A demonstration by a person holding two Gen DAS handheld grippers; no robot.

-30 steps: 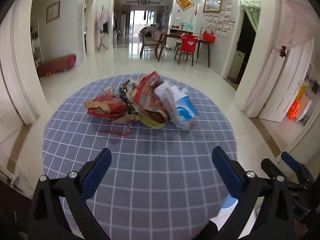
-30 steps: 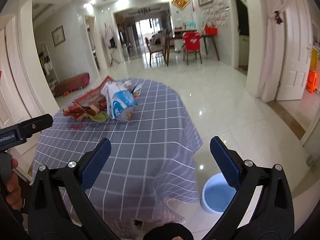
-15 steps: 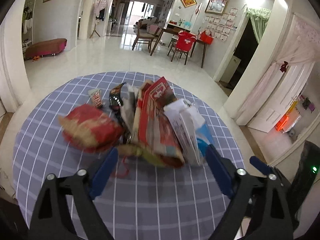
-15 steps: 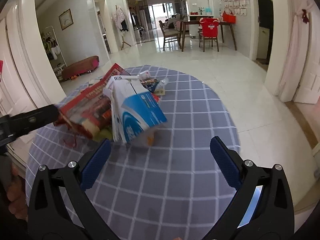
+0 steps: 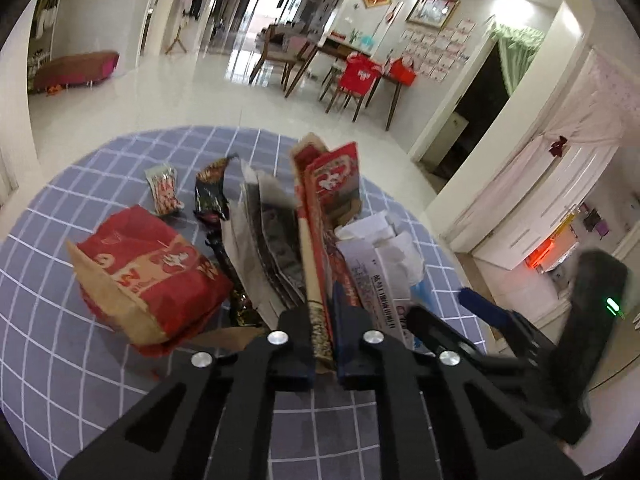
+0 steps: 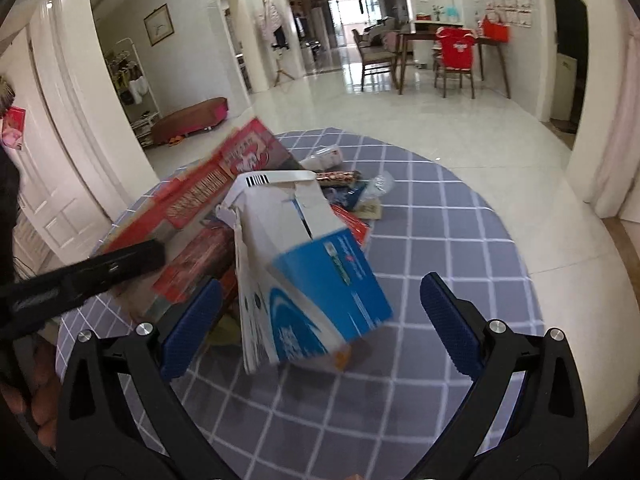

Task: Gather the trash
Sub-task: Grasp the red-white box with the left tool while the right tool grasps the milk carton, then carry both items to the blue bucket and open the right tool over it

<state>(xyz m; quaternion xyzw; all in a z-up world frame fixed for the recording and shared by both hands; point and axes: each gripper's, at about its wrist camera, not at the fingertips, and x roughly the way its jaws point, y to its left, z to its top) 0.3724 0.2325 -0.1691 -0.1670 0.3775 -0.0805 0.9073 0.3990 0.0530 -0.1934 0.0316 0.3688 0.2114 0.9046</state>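
The trash pile [image 5: 280,248] lies at the centre of the left wrist frame on a round table covered by a grey-blue checked cloth [image 5: 80,380]. A flat red carton [image 5: 324,208] stands on edge in the pile; the left gripper [image 5: 322,344] is clamped narrow on its lower edge, at lower centre. Left of it sits a crumpled red paper bag [image 5: 148,276] with a torn brown lip. Creased foil wrappers [image 5: 210,192] lie behind it. In the right wrist frame a white-and-blue box [image 6: 308,272], its top flap torn open, tilts at centre. The right gripper [image 6: 316,320] is spread wide, its ribbed blue pads [image 6: 192,324] either side of the box, not touching. Glossy white floor tiles [image 6: 440,120] surround the table.
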